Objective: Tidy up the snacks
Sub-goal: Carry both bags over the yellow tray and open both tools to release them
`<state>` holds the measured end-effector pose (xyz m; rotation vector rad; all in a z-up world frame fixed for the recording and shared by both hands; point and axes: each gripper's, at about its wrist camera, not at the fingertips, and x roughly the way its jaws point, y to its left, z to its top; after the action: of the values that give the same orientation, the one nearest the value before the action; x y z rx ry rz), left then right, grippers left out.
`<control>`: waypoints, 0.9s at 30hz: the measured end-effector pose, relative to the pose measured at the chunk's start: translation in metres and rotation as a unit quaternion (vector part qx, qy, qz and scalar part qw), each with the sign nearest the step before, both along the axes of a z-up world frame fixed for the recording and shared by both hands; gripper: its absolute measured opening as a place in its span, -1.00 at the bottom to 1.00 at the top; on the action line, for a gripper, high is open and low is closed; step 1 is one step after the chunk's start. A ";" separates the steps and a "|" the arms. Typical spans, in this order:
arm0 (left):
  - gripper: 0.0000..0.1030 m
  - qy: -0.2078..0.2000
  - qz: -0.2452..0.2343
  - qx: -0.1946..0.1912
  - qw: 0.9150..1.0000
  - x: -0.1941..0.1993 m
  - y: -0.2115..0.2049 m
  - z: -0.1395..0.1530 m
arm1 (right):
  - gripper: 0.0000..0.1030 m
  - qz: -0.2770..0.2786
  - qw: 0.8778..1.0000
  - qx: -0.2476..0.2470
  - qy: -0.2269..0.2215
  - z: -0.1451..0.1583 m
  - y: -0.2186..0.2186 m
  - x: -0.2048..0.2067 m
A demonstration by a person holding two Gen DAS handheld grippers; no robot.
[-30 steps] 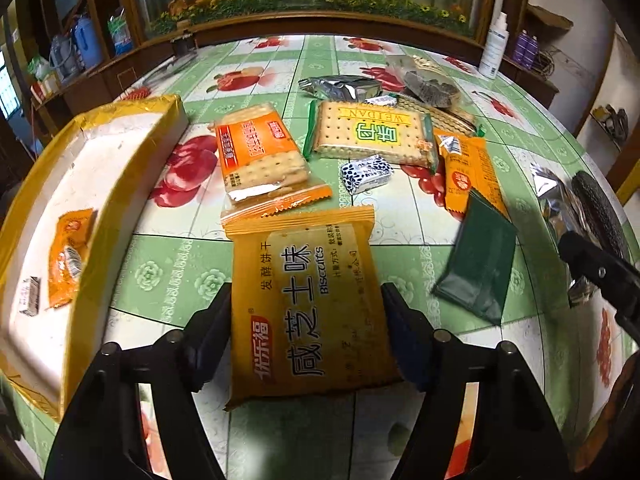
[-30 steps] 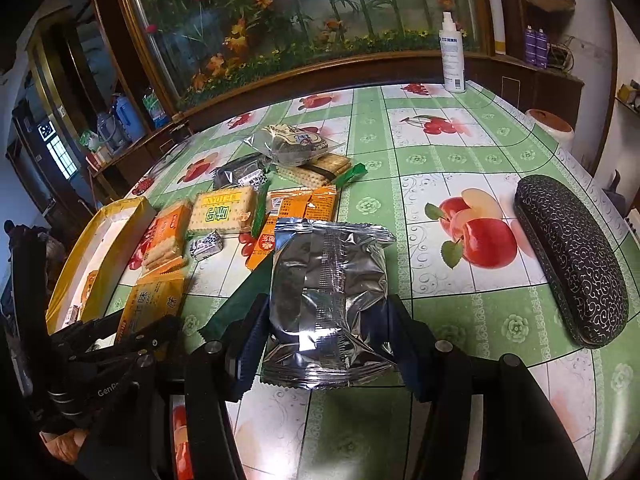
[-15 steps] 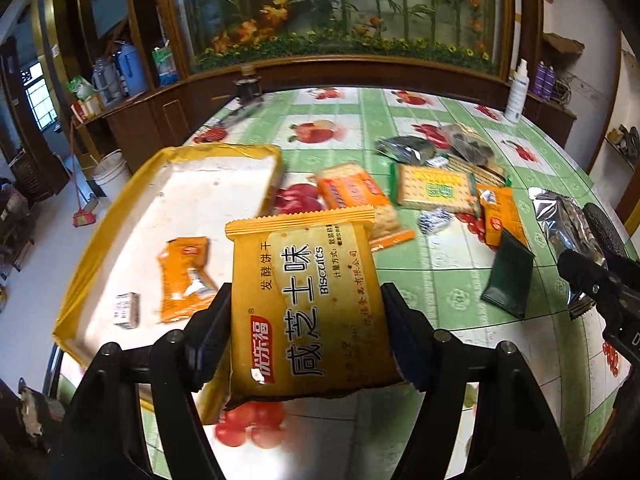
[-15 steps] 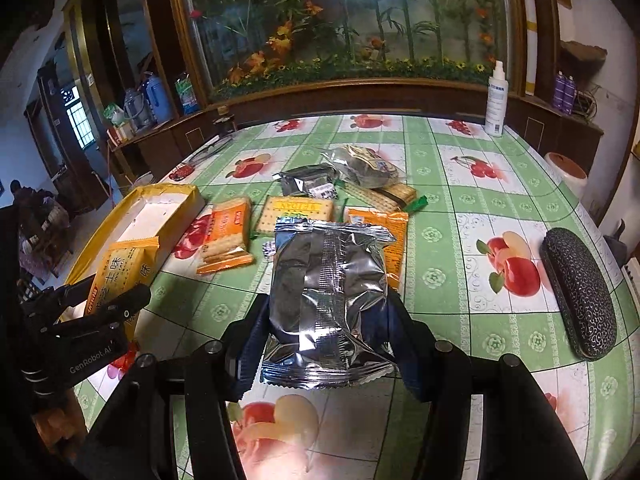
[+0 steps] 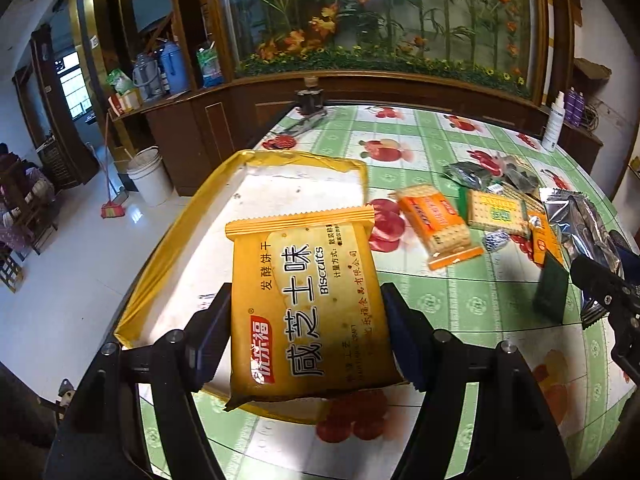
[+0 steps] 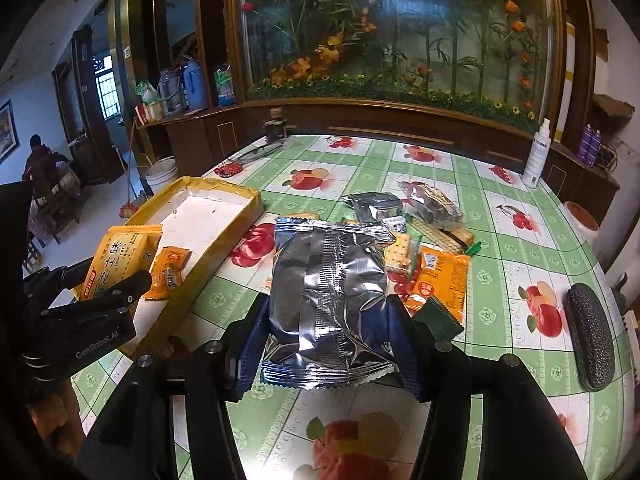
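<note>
left gripper (image 5: 306, 320) clamping yellow biscuit pack (image 5: 308, 304) above tray (image 5: 168, 248), hiding most of tray floor, right gripper (image 6: 326, 332) gripping silver pack (image 6: 326, 300), blocking snack pile (image 6: 436, 276) behind

Green fruit-print tablecloth (image 6: 500, 240) on table; dark patterned glasses case (image 6: 590, 340) at its right edge, white spray bottle (image 6: 537, 154) at far edge, white bucket (image 5: 150, 176) and broom (image 5: 110, 208) on floor, left.

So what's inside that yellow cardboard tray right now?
One small orange snack packet lies in the yellow cardboard tray; the held yellow biscuit packet covers its near end.
</note>
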<state>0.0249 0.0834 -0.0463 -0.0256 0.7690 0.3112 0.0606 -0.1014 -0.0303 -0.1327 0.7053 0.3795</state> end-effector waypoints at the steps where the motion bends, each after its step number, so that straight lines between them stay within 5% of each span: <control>1: 0.37 -0.001 0.005 0.000 1.000 -0.001 0.005 0.000 | 0.13 0.004 1.000 -0.002 -0.002 0.001 0.006 0.000; 27: 0.38 -0.003 0.086 -0.006 0.996 -0.007 0.088 -0.007 | 0.13 0.113 0.994 -0.010 0.001 -0.007 0.138 0.037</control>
<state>0.0180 0.1718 -0.0530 -0.1042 0.7636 0.4704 0.0973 0.0369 -0.0377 -0.2325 0.6986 0.5885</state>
